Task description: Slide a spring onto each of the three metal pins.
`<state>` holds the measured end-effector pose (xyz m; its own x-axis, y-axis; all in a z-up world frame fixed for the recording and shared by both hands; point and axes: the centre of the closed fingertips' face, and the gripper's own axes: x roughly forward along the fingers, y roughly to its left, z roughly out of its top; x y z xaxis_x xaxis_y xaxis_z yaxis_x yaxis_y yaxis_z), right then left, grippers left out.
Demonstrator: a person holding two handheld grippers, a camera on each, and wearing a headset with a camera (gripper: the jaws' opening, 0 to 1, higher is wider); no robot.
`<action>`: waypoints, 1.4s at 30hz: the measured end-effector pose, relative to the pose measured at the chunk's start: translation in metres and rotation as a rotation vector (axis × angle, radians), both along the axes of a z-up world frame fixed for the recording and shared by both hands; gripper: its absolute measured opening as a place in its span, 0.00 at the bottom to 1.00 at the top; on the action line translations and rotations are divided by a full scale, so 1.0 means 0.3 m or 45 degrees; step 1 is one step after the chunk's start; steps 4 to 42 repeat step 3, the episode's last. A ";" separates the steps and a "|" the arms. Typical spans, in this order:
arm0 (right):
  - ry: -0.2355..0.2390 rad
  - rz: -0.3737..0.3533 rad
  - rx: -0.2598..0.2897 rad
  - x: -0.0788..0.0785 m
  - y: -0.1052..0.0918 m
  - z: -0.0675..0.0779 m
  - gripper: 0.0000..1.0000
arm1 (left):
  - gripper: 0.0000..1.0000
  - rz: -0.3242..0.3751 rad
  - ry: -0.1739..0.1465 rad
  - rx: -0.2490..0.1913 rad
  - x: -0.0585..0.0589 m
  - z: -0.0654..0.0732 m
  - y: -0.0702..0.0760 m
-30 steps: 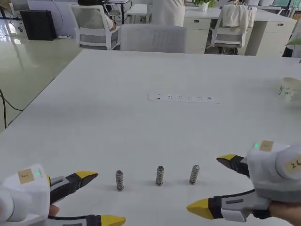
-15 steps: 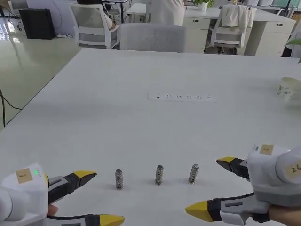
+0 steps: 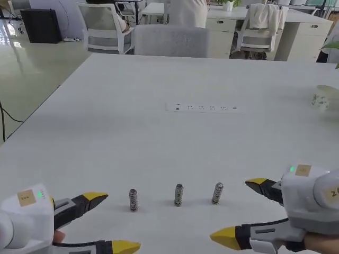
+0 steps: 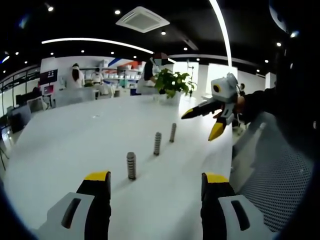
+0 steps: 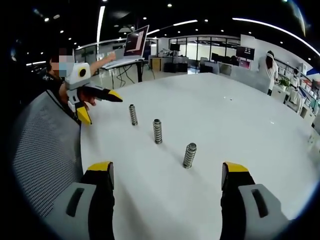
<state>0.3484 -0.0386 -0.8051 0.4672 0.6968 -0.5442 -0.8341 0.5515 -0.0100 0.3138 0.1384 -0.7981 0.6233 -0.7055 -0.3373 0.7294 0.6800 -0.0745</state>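
Springs of silvery coiled wire [image 3: 179,194], three in all, stand upright in a row near the front edge of the white table [image 3: 159,143].
The left gripper [image 3: 112,221] and right gripper [image 3: 237,209] flank the row, jaws wide apart and holding nothing. The head view adds a flush socket strip [image 3: 205,109]. Each gripper view shows the opposite gripper past the row.

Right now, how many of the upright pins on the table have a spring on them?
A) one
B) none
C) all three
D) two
C: the left pin, middle pin and right pin, standing in a row on the table, each show coils along their length.
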 end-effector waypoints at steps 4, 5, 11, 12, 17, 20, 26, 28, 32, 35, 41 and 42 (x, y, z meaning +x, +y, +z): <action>0.004 -0.004 0.002 -0.001 -0.002 -0.003 0.89 | 0.70 0.004 0.000 -0.002 0.002 0.000 0.002; 0.004 -0.004 0.002 -0.001 -0.002 -0.003 0.89 | 0.70 0.004 0.000 -0.002 0.002 0.000 0.002; 0.004 -0.004 0.002 -0.001 -0.002 -0.003 0.89 | 0.70 0.004 0.000 -0.002 0.002 0.000 0.002; 0.004 -0.004 0.002 -0.001 -0.002 -0.003 0.89 | 0.70 0.004 0.000 -0.002 0.002 0.000 0.002; 0.004 -0.004 0.002 -0.001 -0.002 -0.003 0.89 | 0.70 0.004 0.000 -0.002 0.002 0.000 0.002; 0.004 -0.004 0.002 -0.001 -0.002 -0.003 0.89 | 0.70 0.004 0.000 -0.002 0.002 0.000 0.002; 0.004 -0.004 0.002 -0.001 -0.002 -0.003 0.89 | 0.70 0.004 0.000 -0.002 0.002 0.000 0.002; 0.004 -0.004 0.002 -0.001 -0.002 -0.003 0.89 | 0.70 0.004 0.000 -0.002 0.002 0.000 0.002; 0.004 -0.004 0.002 -0.001 -0.002 -0.003 0.89 | 0.70 0.004 0.000 -0.002 0.002 0.000 0.002; 0.004 -0.004 0.002 -0.001 -0.002 -0.003 0.89 | 0.70 0.004 0.000 -0.002 0.002 0.000 0.002; 0.004 -0.004 0.002 -0.001 -0.002 -0.003 0.89 | 0.70 0.004 0.000 -0.002 0.002 0.000 0.002; 0.004 -0.004 0.002 -0.001 -0.002 -0.003 0.89 | 0.70 0.004 0.000 -0.002 0.002 0.000 0.002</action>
